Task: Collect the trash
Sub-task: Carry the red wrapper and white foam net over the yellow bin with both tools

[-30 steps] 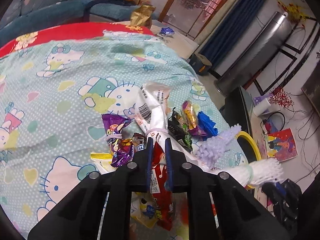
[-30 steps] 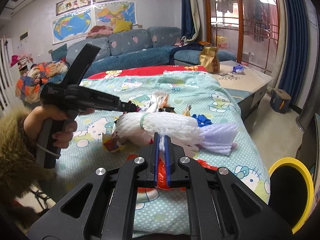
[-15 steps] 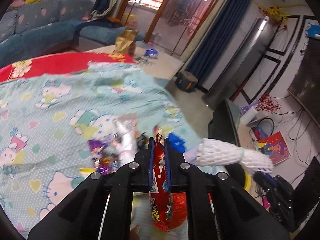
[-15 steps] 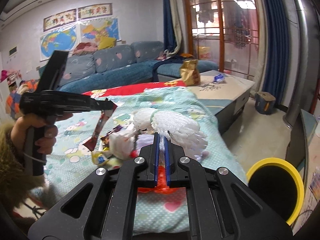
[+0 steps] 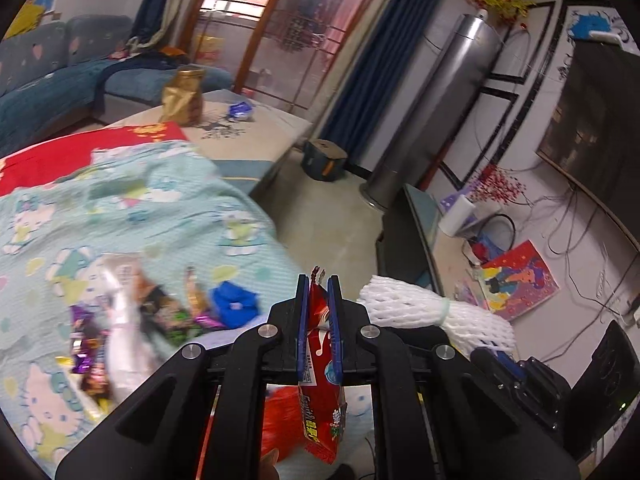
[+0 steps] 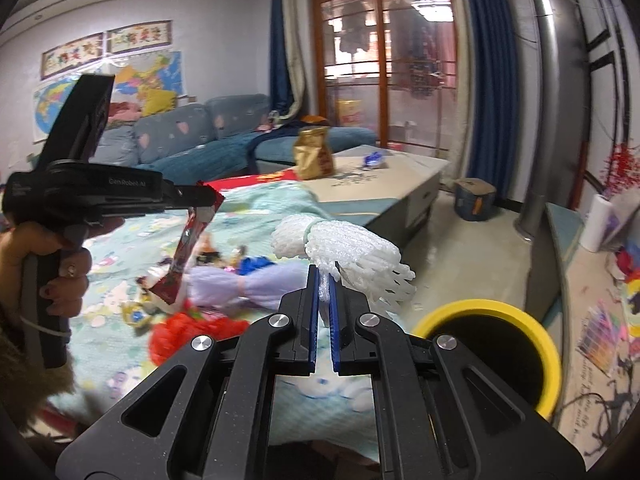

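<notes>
Left wrist view: the left gripper (image 5: 318,280) has its jaws pinching a red snack wrapper (image 5: 320,392), which hangs below them. At 3 o'clock, the right gripper (image 6: 323,276) pinches a white foam net bundle (image 6: 348,248) lifted off the bed (image 6: 256,216); the yellow-rimmed bin (image 6: 516,312) sits at 4 o'clock from it.

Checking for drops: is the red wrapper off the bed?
Yes: the red wrapper hangs from the left gripper, above the bedsheet.
</notes>
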`<move>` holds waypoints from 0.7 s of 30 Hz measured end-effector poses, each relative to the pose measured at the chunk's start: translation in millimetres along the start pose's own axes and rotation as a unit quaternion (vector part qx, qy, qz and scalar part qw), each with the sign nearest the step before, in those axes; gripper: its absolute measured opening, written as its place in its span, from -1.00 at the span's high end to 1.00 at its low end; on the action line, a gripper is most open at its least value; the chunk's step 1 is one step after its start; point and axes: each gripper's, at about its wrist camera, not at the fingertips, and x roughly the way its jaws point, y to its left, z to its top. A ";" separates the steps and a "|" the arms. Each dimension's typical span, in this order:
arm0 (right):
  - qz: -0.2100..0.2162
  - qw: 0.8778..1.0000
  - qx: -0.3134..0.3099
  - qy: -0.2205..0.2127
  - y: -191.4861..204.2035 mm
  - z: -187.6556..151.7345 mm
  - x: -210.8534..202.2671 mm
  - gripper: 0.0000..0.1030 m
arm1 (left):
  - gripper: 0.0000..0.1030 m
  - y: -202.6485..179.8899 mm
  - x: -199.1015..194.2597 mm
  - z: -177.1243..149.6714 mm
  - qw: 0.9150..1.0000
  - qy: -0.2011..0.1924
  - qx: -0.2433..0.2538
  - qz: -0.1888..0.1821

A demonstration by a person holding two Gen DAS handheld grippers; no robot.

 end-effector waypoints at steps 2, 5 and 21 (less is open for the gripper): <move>-0.016 1.000 0.003 0.000 -9.0 -4.1 -3.2 0.96 | 0.81 -14.1 9.0 -0.4 1.000 0.000 0.005 -0.008; -0.042 0.999 0.022 0.006 -28.4 -12.9 -8.1 0.96 | 0.81 -33.3 21.8 -2.7 1.000 -0.001 0.014 -0.017; -0.152 0.982 0.089 0.061 -117.3 -52.0 -6.2 0.96 | 0.81 -126.6 120.7 -31.1 0.996 0.031 0.052 -0.068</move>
